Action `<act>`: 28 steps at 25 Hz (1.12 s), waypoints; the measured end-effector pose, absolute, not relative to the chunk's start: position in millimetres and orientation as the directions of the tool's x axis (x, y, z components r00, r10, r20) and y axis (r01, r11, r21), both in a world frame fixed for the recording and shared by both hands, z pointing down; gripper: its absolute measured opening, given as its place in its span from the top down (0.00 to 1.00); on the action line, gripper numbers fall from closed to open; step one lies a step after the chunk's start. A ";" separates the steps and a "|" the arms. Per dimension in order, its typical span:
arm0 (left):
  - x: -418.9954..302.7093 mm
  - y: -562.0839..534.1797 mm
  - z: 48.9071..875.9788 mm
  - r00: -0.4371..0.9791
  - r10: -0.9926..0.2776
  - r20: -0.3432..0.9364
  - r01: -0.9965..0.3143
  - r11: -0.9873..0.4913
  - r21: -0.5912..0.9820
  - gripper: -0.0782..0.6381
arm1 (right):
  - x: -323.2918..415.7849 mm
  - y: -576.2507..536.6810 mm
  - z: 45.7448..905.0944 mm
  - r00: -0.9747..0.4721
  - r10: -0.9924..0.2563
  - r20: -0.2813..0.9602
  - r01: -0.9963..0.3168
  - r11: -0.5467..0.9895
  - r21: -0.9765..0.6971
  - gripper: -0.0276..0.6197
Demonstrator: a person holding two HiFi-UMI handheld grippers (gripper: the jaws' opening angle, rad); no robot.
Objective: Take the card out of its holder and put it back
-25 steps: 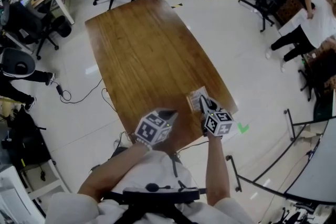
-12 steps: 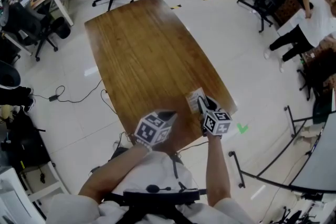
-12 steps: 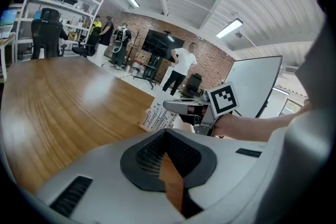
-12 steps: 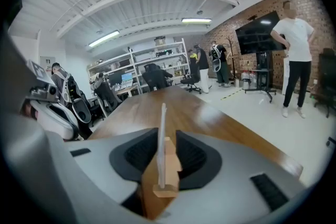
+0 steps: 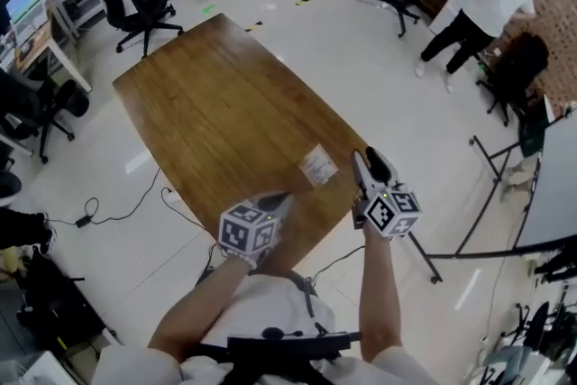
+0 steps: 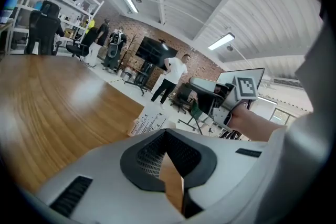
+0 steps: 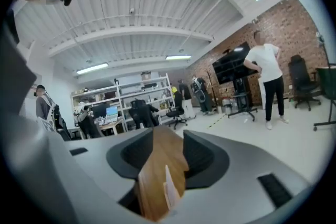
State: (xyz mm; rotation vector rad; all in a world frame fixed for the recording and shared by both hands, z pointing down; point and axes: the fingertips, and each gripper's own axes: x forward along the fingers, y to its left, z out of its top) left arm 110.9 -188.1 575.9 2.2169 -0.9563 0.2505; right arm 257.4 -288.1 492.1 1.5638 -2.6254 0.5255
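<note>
The white right gripper's (image 5: 370,163) jaws, just opening wide, hold nothing near the white sleeved card (image 5: 317,165); the left gripper's (image 5: 279,197) jaws meet, empty.

The card (image 5: 317,165) is a small whitish rectangle with dark printed lines across its face. It sits with its holder (image 5: 312,172) on the wooden table (image 5: 207,113), close to the near right edge. The two cannot be told apart, nor whether the card lies flat or leans.
</note>
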 end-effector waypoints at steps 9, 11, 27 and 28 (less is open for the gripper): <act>91.9 -172.4 508.1 0.791 -0.519 0.326 -0.608 -0.602 0.517 0.90 | 271.7 -170.2 425.6 -0.233 -0.955 0.182 -0.953 0.188 -0.237 0.96; 88.7 -156.1 507.2 0.811 -0.488 0.324 -0.584 -0.632 0.510 0.90 | 266.7 -135.3 441.0 -0.171 -0.958 0.231 -0.965 0.115 -0.237 0.96; 43.7 -66.0 549.0 0.874 -0.321 0.365 -0.478 -0.705 0.524 0.90 | 179.2 8.7 541.2 -0.018 -0.939 0.344 -0.878 -0.150 -0.454 0.96; 43.0 -63.7 548.1 0.876 -0.316 0.365 -0.474 -0.709 0.523 0.90 | 179.5 10.9 539.5 -0.011 -0.940 0.341 -0.875 -0.156 -0.458 0.96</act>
